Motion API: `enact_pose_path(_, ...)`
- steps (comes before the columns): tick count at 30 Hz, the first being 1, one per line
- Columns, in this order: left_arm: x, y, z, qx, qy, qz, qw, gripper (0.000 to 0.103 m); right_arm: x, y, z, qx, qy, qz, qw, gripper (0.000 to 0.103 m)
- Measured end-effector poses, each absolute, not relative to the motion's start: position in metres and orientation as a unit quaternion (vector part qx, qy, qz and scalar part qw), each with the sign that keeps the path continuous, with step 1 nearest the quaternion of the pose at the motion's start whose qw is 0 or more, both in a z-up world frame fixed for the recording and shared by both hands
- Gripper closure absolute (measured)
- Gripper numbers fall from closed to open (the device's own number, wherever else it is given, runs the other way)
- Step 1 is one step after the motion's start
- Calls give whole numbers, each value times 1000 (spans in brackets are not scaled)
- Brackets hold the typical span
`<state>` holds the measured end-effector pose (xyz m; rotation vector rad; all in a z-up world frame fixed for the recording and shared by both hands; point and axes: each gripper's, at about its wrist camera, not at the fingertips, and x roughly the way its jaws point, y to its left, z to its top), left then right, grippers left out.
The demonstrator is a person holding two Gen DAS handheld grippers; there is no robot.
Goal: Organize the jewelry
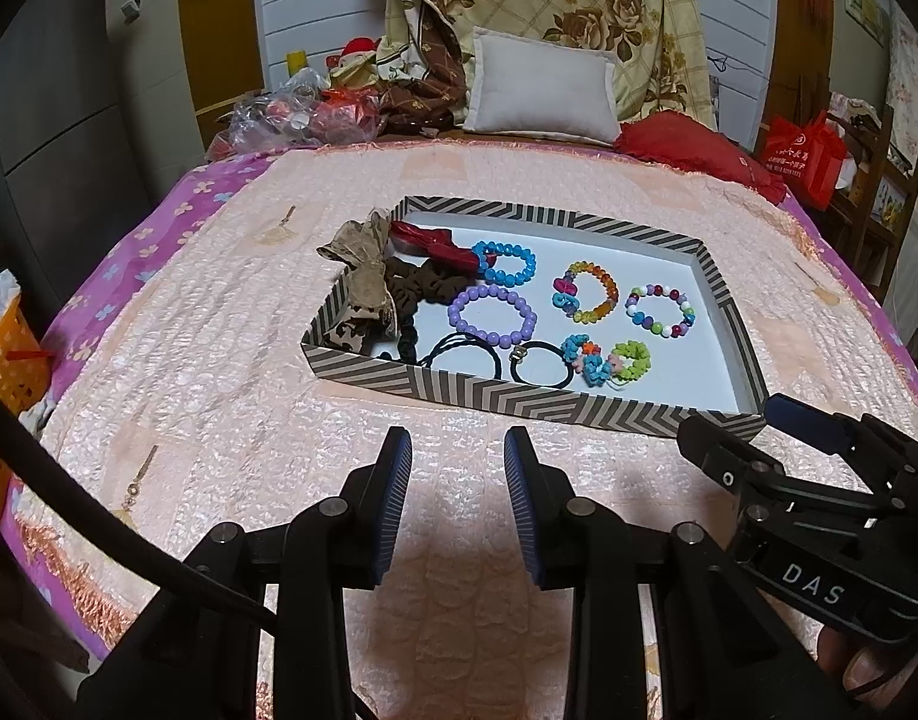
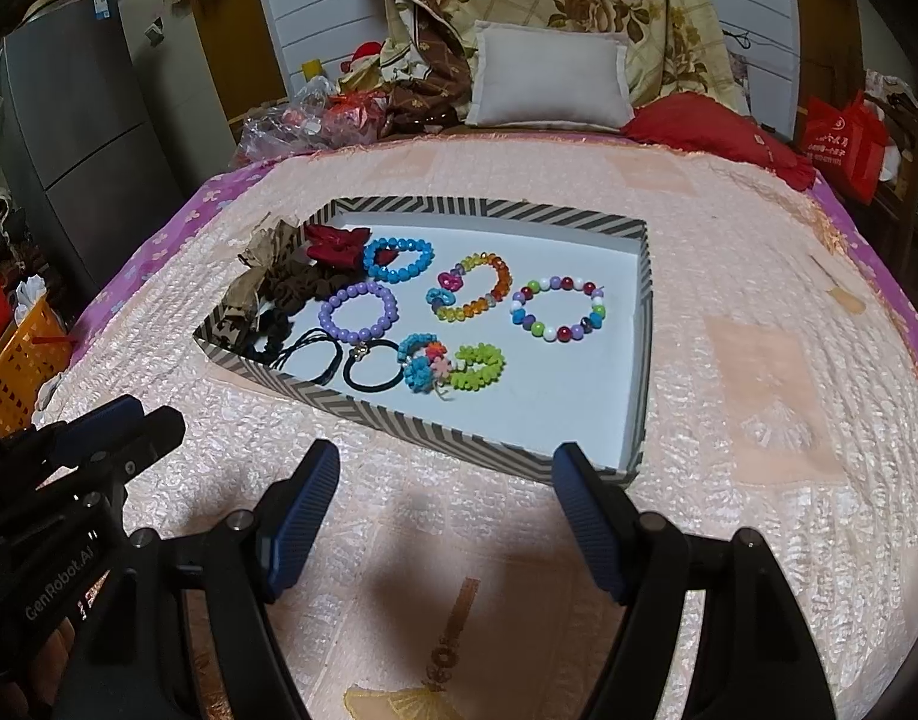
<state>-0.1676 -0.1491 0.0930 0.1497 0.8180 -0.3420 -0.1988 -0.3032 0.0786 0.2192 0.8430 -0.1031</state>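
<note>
The jewelry lies in a shallow striped tray (image 2: 363,417) on the bed (image 2: 759,432), and both grippers hang short of its near wall with nothing in them: the left gripper (image 1: 458,450) has its jaws apart by a moderate gap, the right gripper (image 2: 447,474) has its jaws spread wide. All of this looks light. The beaded bracelets — the blue bracelet (image 2: 398,258), purple bracelet (image 2: 357,310), amber bracelet (image 2: 472,295) and mixed bracelet (image 2: 558,308) — lie flat and apart from one another on the white floor of the tray; the beads are hard, rounded and glossy, so likely slippery against flat pads, and the strands probably elastic, so each loop should sag and swing once lifted. The surer hold would be across one side of a loop, pinching a bead or two from inside and outside, rather than over the whole ring. The flower bracelets (image 2: 453,365), blue and green, touch or overlap; taking one may drag the other. The black ties (image 2: 339,360) are thin, limp and flat against the floor, hard to get a jaw under; the one with a small metal charm offers a raised spot. The scrunchies (image 2: 297,285), the red bow (image 2: 339,246) and the tan ribbon (image 1: 363,276) at the left end are soft, bulky and piled together, easy to pinch but apt to come up tangled.
</note>
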Motion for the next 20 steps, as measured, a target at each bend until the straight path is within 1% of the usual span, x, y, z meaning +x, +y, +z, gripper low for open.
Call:
enact_pose_path(15,-158,-152,89,77,396,-170,899,57,-193,-307,73,108,415,-49,902,27)
enact_pose_path(20,-153,-147,85,63,399,-185,896,57,-193,-313,72,112,415,-51,901,26)
